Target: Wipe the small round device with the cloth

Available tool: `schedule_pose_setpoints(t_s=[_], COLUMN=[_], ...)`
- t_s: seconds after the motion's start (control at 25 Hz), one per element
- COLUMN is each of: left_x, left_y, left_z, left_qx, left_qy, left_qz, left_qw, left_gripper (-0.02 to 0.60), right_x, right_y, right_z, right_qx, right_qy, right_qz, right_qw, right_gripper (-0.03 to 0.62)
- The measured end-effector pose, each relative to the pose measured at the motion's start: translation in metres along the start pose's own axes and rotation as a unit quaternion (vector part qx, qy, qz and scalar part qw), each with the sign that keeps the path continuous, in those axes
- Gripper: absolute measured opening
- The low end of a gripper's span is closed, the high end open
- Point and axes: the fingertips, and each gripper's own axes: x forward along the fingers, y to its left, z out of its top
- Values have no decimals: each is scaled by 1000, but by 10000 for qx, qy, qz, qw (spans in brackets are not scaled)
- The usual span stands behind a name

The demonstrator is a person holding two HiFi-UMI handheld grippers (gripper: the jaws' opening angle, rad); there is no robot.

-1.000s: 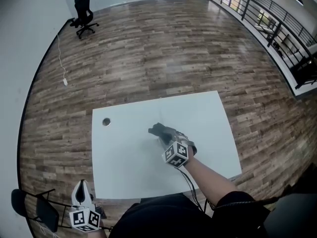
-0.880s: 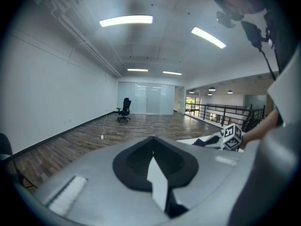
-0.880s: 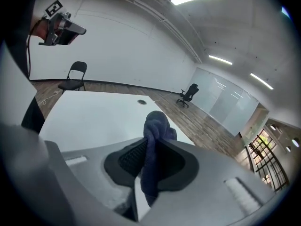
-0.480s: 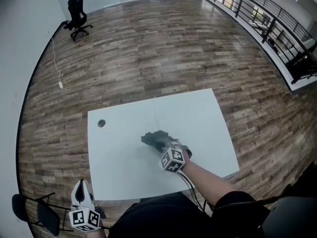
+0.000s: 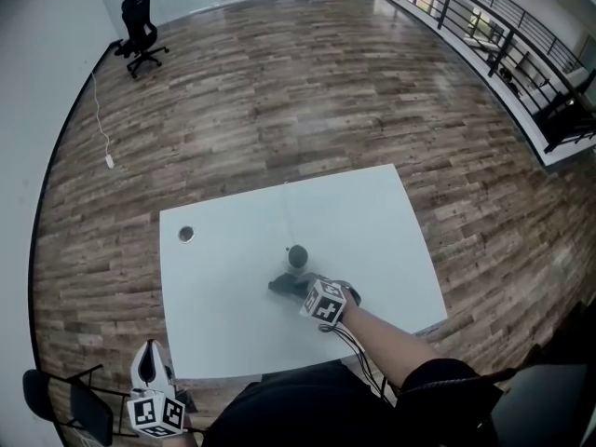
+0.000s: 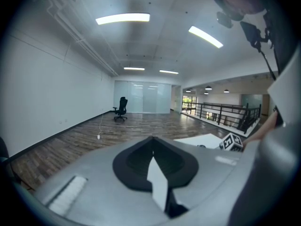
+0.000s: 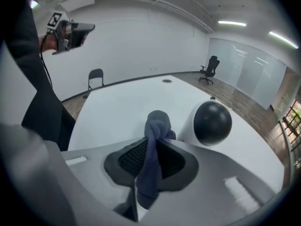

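Observation:
The small round device (image 5: 297,256), white with a black dome (image 7: 212,121), stands near the middle of the white table (image 5: 372,222). A dark blue cloth (image 7: 155,147) is pinched in my right gripper (image 7: 157,132), which is shut on it. In the head view the cloth (image 5: 284,285) lies bunched on the table just in front of the device, at the tip of the right gripper (image 5: 303,289). My left gripper (image 5: 152,354) hangs off the table's near left corner, jaws shut with nothing between them (image 6: 152,140).
A round grommet hole (image 5: 186,234) sits at the table's far left. A dark folding chair (image 5: 56,394) stands by the left gripper. A black office chair (image 5: 135,33) is far back on the wood floor, and a railing (image 5: 503,35) runs along the right.
My right gripper has drawn the cloth back toward the near edge. The device, covered by the cloth before, now shows uncovered. The left gripper has stayed put.

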Motion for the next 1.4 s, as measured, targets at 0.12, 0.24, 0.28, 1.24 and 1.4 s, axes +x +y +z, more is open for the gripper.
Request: schedule_pose_setpoints(t_s=[0.12,0.24,0.28,1.24,1.4], left_x=[-1,2,3,15,15], left_y=[3,3,2,-3,2], left_z=[-1,-2,-2,1,1], left_qx=[-24,-47,-50,-20,-44], left_qy=[23,5,-1,35,28], left_qz=[31,16,14,-67,-44], left_qw=[10000,10000,10000,10000,10000], left_gripper=[8,8,8,8,8], right_x=[-32,-87,-103,-60,-55], right_y=[-10,-53,-71,-104,-103], right_z=[51,103,114,32,12], right_qx=[615,269,25,-44,19], right_qy=[-1297,-2350,-2442,-562,-208], right_qz=[297,-675,-1234,-1912,-1877], right_qw=[9892,9693,9618,9799,9820], right_gripper=[63,63,63,63,63])
